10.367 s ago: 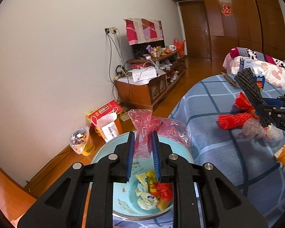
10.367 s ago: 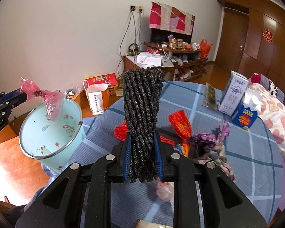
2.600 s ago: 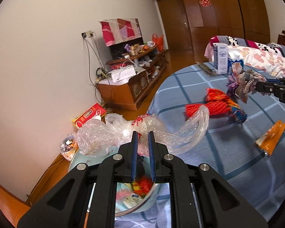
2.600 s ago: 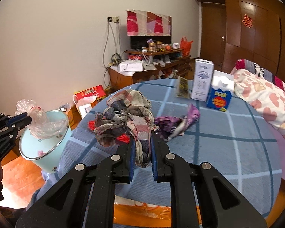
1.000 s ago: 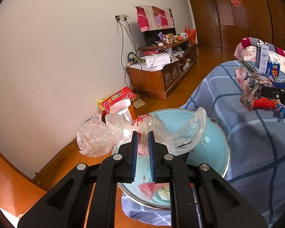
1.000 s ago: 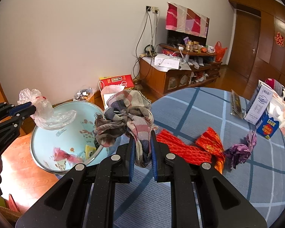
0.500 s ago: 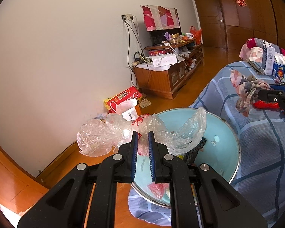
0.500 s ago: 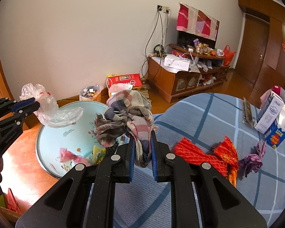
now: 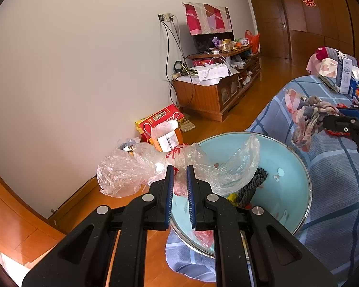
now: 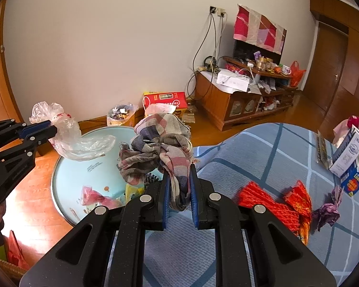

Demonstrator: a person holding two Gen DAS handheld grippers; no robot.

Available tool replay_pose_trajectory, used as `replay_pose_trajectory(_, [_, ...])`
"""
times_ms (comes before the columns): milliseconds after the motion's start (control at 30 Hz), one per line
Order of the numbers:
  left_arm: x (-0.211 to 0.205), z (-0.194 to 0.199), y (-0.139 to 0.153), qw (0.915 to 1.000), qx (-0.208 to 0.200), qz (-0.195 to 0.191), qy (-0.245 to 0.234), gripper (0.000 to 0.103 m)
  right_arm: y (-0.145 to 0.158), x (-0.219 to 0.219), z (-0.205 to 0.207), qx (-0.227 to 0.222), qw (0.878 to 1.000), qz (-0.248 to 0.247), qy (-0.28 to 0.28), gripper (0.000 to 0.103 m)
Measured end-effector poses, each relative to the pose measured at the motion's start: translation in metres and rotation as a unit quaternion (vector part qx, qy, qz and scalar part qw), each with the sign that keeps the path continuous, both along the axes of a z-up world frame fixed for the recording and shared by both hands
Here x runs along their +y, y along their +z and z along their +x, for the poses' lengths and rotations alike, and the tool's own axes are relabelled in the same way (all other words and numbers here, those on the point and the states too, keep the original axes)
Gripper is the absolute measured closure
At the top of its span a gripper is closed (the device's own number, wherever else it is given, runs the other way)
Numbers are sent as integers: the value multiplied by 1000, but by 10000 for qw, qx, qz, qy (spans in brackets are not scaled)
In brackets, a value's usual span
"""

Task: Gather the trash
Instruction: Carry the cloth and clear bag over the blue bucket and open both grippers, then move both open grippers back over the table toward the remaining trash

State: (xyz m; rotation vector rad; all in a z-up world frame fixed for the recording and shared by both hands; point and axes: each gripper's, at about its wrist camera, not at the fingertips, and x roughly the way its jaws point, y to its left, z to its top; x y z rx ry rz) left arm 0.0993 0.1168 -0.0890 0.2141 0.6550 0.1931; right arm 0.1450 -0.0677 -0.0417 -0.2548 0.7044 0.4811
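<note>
A round tabletop (image 10: 263,167) under a blue checked cloth stands in a room with a white wall, orange-brown wood floor and dark wood doors. A low wooden cabinet (image 10: 229,105) against the wall carries a white box, jars and loose cables; a red carton (image 10: 165,99) and small bags sit on the floor below it.

At the tabletop's edge sits a pale blue enamel basin (image 10: 67,165) with a metal rim, round and shallow, printed with small motifs. It already contains a crumpled pink bag, yellow wrappers and a dark knitted piece. On the cloth lie a red mesh net (image 10: 265,202) beside a folded red-orange wrapper, a crumpled purple wrapper (image 10: 328,212) near them, and, farther off, a white-and-blue carton (image 10: 349,153) with a small blue box just beside it.

My left hand-held gripper (image 9: 178,168) is nearly closed, its blue pads pinching a clear, crinkled plastic bag (image 9: 129,174) with red print; the bag hangs above the basin's near rim. My right hand-held gripper (image 10: 178,167) is clamped on a soft, bunched plaid cloth (image 10: 160,141) in grey, pink and navy, held above the tabletop edge where it meets the basin.
</note>
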Motion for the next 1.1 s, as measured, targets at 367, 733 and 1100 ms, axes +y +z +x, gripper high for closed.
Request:
replay_pose_trajectory(367, [0,-2,1,10000,-29,-25,-2,92,-1,11,-1,27,9999,-52,127,87])
replay_pose_trajectory(733, [-6,-7,0,9998,-122,-140,-59,61,-5,16,-6,86,9995,89,276,60])
replay_pose_trajectory(1100, [-24,-14,-8,9997,-148,-189,-63,22,-2,-18,-17,52,9999,40,-76,49])
